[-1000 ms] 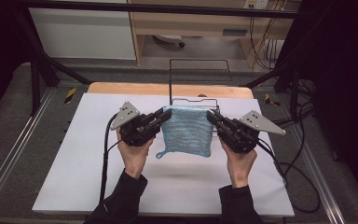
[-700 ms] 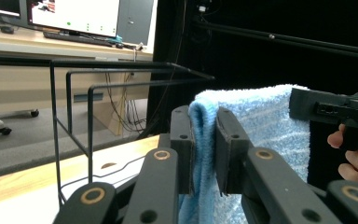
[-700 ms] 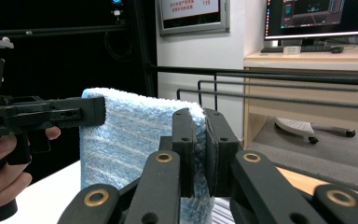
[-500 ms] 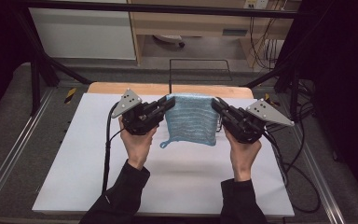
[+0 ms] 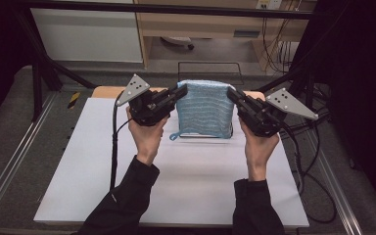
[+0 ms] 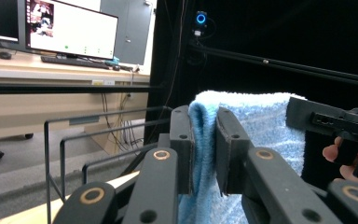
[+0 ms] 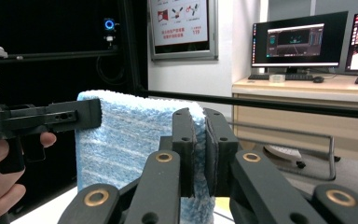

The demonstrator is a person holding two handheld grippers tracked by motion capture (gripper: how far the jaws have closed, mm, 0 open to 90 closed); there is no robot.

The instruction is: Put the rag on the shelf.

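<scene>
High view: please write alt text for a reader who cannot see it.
A person holds a blue towel up above a white table, its top corners pinched by the left gripper and the right gripper. The towel hangs flat between them in front of a black wire rack at the table's far edge.

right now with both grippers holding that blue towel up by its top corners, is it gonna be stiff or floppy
Probably floppy: the blue towel hangs as a drooping sheet between the left gripper and right gripper. Likely light, since two corner pinches carry it. Its fluffy terry pile, bunched between the jaws in the left gripper view, suggests little slip.
</scene>
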